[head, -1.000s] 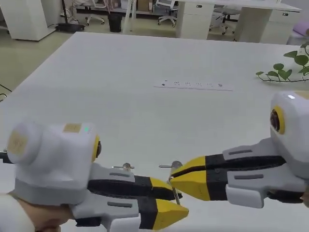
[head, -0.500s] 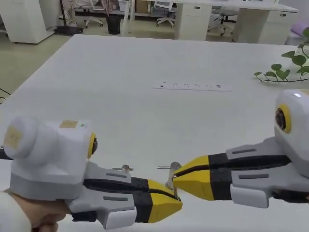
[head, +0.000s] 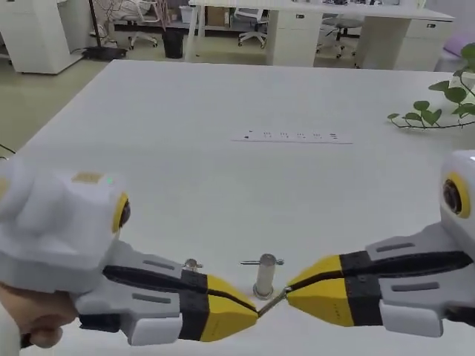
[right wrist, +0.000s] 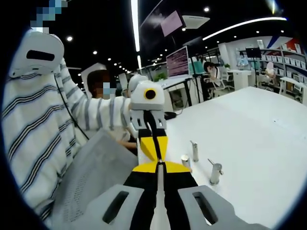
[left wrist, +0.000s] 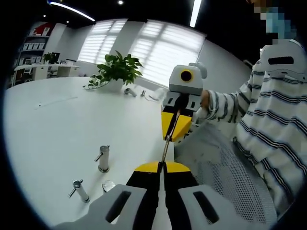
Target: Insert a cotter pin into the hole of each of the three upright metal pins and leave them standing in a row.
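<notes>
Both grippers: my left gripper [head: 254, 315] & right gripper [head: 288, 295] meet tip to tip low over the table [head: 223, 148], each w/ jaws pressed together on one end of the same cotter pin
Cotter pin: cotter pin [left wrist: 168, 141] is a thin rod bridging my two tips, held off the table, not in any hole yet
Bare metal pin: bare metal pin [right wrist: 185, 162] stands upright just past my right tips, plain top, no cotter thru it as far as I can see; its top also peeks out beside my left jaws
First pinned pin: first pinned pin [head: 265, 278] is upright just behind the tips, w/ a cotter lying crosswise thru its head
Second pinned pin: second pinned pin [head: 191, 265] has only its top showing above my left gripper, cotter thru it too
Progress: 2 of 3 done by my read; left to do is thread this cotter into the bare one & leave all 3 standing
Row: all 3 upright & near each other; can't tell from these angles if the line is straight
Table strip: table strip [head: 293, 136] mid-table has small marks, too small to read
Far monitor: far monitor [right wrist: 177, 61] shows rows of text, illegible
Brands: none readable on grippers, pins or table
</notes>
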